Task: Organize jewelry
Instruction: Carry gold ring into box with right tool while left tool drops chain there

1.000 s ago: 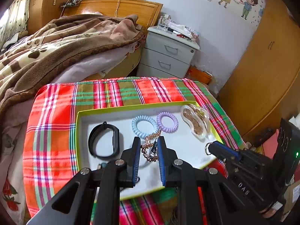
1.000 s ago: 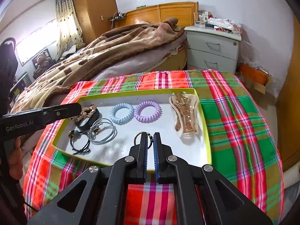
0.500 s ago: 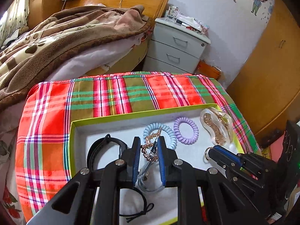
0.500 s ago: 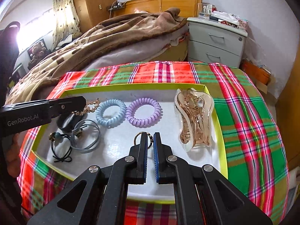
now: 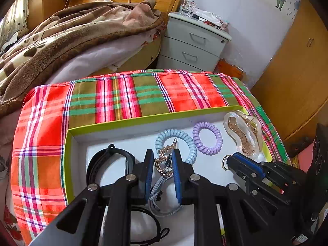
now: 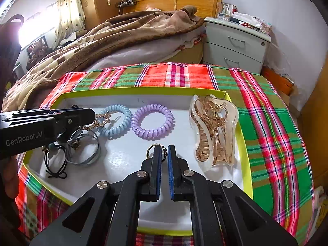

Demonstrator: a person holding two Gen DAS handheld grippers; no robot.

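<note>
A white tray with a lime-green rim (image 6: 131,89) (image 5: 114,124) lies on the plaid cloth. My left gripper (image 5: 162,153) (image 6: 93,115) is shut on a rose-gold hair clip (image 5: 164,153) (image 6: 101,120) and holds it over the tray's left part, by the blue coil hair tie (image 5: 190,143) (image 6: 116,121). My right gripper (image 6: 163,150) (image 5: 229,161) is shut on a small metal ring (image 6: 150,151) (image 5: 224,162) above the tray's middle. The tray also holds a purple coil tie (image 6: 152,121) (image 5: 207,138), a clear claw clip (image 6: 214,131) (image 5: 244,133), a black band (image 5: 106,160), grey ties (image 6: 84,149) and a black tie (image 6: 55,164).
The plaid cloth (image 6: 272,123) covers a small table. A bed with a brown blanket (image 6: 123,34) lies behind it. A grey nightstand (image 6: 235,43) stands at the back right, and a wooden wardrobe (image 5: 297,57) is on the right.
Both grippers have moved forward over the tray, so it looks nearer. The left gripper keeps the hair clip and the right keeps the ring.
</note>
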